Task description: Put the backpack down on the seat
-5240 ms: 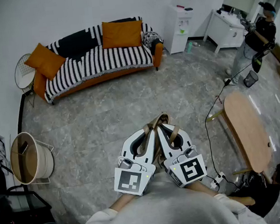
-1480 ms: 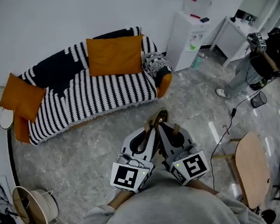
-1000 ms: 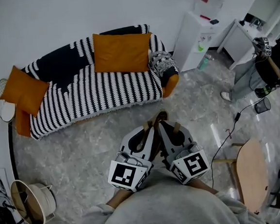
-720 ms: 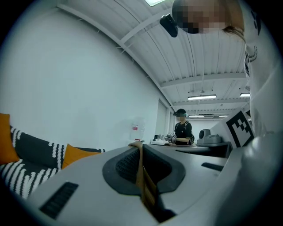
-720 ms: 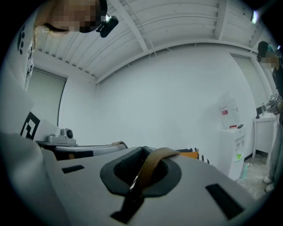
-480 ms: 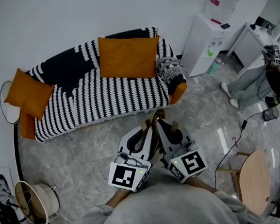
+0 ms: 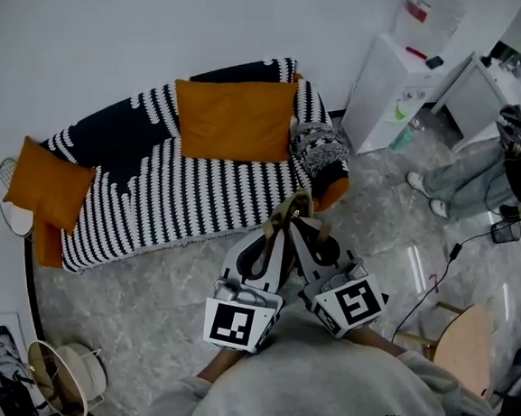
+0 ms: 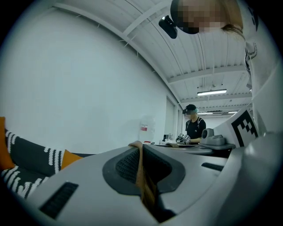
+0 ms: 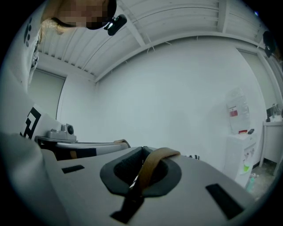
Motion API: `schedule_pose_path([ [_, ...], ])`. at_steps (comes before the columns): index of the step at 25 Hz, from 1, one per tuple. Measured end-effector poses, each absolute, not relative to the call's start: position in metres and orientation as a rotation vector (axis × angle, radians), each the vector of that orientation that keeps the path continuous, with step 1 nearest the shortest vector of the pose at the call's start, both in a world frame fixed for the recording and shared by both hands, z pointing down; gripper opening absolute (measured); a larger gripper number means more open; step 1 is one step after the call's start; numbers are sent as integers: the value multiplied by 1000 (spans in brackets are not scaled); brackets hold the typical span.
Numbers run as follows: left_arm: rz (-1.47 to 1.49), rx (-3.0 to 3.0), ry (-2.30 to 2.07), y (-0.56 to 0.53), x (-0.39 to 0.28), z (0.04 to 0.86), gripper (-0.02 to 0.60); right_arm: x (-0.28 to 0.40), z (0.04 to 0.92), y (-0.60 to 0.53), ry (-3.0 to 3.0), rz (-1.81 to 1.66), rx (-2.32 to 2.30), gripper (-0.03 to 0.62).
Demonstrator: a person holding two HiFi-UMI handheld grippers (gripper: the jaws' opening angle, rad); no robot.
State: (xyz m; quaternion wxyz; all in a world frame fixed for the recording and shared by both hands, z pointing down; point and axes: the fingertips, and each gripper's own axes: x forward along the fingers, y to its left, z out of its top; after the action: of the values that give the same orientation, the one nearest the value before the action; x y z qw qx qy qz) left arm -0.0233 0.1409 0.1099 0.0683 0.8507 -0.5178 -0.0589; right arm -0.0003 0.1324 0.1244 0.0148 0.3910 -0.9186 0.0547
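At the far left, by the wall, a round tan basket (image 7: 65, 381) stands on the grey marbled floor (image 7: 140, 281). Beyond it runs the sofa (image 7: 178, 196) under its black-and-white striped cover. One orange cushion (image 7: 48, 180) lies at its left end, a larger orange cushion (image 7: 236, 119) leans on the backrest, and a small patterned cushion (image 7: 320, 145) sits at the right arm. I hold both tools level and side by side in front of my chest, their tips close together and pointing at the sofa's right half. In the head view they lie over its front edge. My left hand-held gripper (image 7: 279, 233) is clamped narrow on the left strap (image 8: 142, 176), a tan band pinched between its dark pads. My right hand-held gripper (image 7: 299, 228) is closed the same way on the right strap (image 9: 155, 160), which loops up over its pads. Both straps rise to a small arch just above the tips. Only these straps of the backpack show; its body I cannot see in any view. To the right a white water dispenser (image 7: 384, 92) stands against the wall. Further right another person (image 7: 461, 171) stands on the floor. A cable (image 7: 434, 278) runs across the floor to a light wooden bench (image 7: 459, 350) at the lower right.
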Motion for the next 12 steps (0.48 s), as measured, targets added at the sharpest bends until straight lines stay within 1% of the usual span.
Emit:
schedule_pose_path([
  [7,-157,2542,-1620,62,-5,107,25,16,118,53,-2912,214,1146,32],
  [12,-128,2513,-1664,26,3,112,25,23,122,14,-2936,250,1099,32],
])
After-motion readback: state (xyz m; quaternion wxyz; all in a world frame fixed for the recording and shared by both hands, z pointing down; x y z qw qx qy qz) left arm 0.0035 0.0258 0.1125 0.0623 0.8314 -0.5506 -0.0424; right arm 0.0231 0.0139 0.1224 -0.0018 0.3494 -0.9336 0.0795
